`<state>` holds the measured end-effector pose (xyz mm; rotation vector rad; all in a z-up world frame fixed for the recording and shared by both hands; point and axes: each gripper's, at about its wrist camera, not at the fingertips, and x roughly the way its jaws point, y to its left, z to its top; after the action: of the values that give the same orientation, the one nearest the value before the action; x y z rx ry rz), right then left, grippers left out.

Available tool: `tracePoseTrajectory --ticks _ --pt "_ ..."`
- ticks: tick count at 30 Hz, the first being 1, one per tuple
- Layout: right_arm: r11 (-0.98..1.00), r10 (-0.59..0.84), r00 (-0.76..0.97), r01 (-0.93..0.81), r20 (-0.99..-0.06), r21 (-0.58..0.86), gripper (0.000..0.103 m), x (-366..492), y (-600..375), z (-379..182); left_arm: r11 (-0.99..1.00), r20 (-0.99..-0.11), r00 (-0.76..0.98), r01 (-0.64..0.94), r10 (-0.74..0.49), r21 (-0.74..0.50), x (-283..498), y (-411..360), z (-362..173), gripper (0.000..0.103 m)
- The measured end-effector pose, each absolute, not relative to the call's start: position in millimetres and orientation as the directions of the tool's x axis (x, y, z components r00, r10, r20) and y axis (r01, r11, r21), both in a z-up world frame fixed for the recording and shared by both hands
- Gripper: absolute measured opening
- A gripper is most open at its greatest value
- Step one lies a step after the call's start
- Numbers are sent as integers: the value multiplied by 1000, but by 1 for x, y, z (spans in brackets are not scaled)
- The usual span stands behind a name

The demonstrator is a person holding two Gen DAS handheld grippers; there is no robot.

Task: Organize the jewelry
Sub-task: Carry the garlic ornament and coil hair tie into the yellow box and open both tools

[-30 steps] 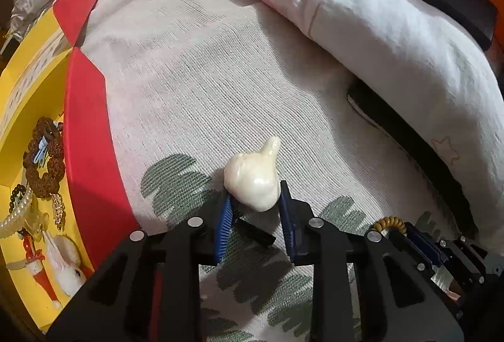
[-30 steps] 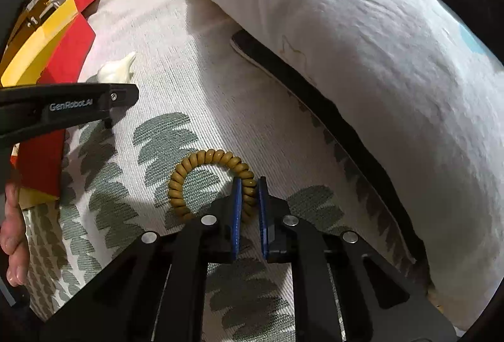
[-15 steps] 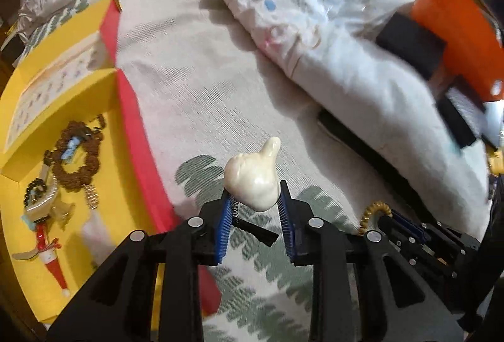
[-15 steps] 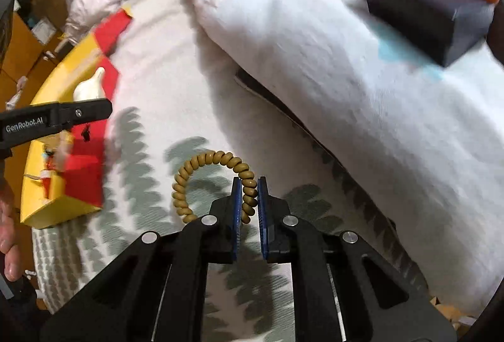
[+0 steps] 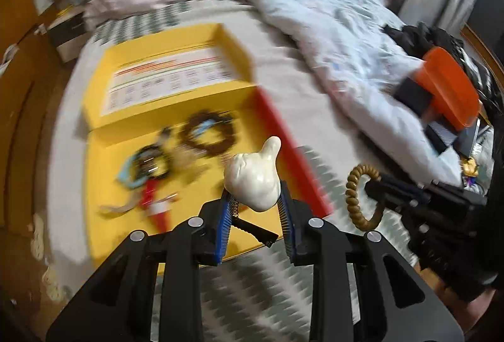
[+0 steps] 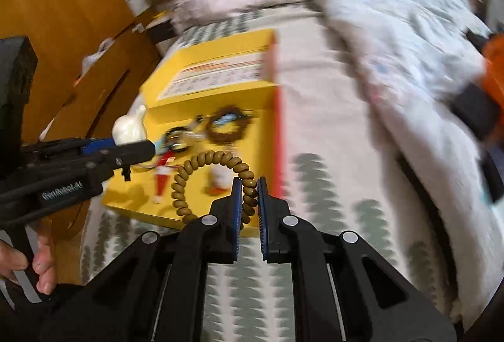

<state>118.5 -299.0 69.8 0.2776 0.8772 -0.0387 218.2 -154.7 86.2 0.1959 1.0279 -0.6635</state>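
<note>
The left gripper [image 5: 253,209] is closed on a cream pearlescent hair clip [image 5: 253,181], which is clamped between the blue pads [image 5: 222,223]. A coil spring and a black lever of the clip are seen at the left pad. The clip is held in the air above the near right part of a yellow box [image 5: 104,171].

The right gripper [image 6: 249,203] is closed on a brown spiral hair tie [image 6: 214,165]; one side of the loop is pinched between the narrowly spaced blue pads [image 6: 236,216], and the rest arcs up and to the left. The tie is held over the near edge of the yellow box.

The box is open, with a red right wall [image 5: 293,153] and a printed lid panel [image 5: 170,80] at the far side. Inside, a dark beaded bracelet [image 5: 209,137], a smaller dark bracelet [image 5: 151,164] and a red-and-white ornament [image 5: 154,203] are seen, all blurred. The box rests on a bedsheet with a green leaf print [image 6: 312,184]. A pale quilt [image 5: 330,11] is bunched to the right, with an orange object [image 5: 450,86] beyond it.
</note>
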Motion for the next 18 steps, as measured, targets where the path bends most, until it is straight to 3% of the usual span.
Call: tracePoseTrajectory --ticks 6,18 --pt "972 108 594 103 -798 209 11 159 -261 48 817 -872 277 540 -402 -205 243 -97 49 28" --pt "980 133 444 73 -886 184 11 205 -241 -19 796 -925 151 568 -348 -207 258 -120 -21 28"
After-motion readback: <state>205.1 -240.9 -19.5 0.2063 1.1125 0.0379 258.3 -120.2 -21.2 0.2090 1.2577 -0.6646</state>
